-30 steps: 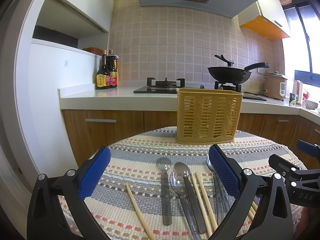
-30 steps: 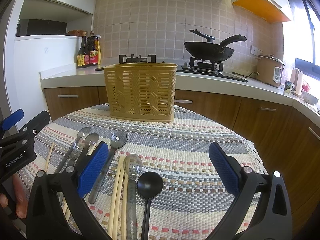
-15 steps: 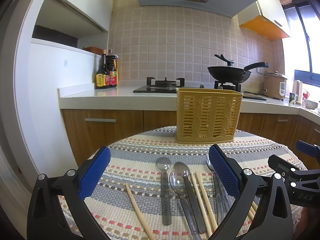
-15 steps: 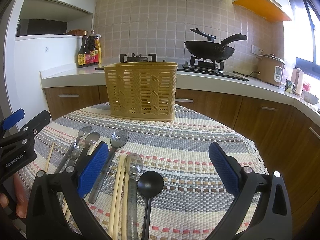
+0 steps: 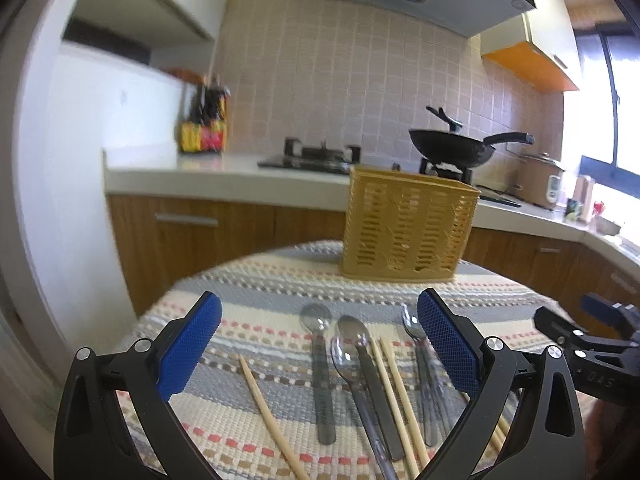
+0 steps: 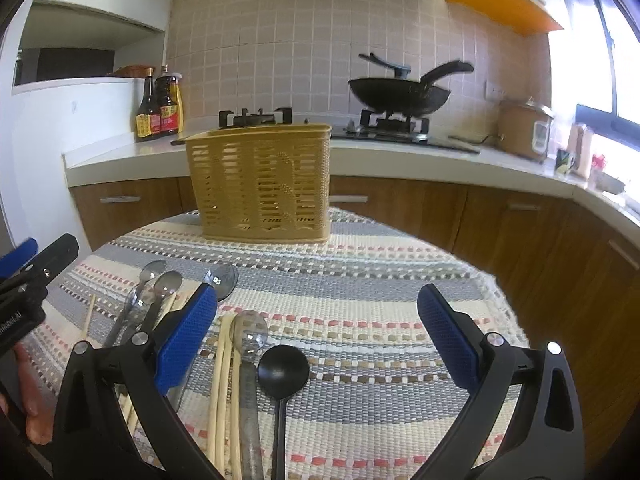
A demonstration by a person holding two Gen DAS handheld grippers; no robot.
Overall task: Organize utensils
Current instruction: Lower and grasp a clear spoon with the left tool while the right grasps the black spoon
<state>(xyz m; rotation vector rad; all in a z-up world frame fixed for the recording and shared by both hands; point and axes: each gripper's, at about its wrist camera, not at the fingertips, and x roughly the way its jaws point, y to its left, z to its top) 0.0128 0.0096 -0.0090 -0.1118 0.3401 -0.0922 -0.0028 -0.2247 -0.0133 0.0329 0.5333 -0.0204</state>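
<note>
None of the utensils seen in the yellow basket point(image 6: 262, 184) yet: spoons, chopsticks & black ladle point(image 6: 283, 372) left on tablecloth point(image 6: 380, 320); left gripper point(image 5: 320, 356) & right gripper point(image 6: 318, 344) both spread wide, nothing held.

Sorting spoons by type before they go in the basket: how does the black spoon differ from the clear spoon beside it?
The black spoon is opaque matte black; the clear spoon is see-through and glinting. The black spoon's bowl lies nearer the camera; the clear spoon's bowl reaches farther toward the yellow basket. The black spoon has a thin handle; the clear spoon's looks wider. Both lie flat on the striped cloth, bowls pointing toward the basket.
</note>
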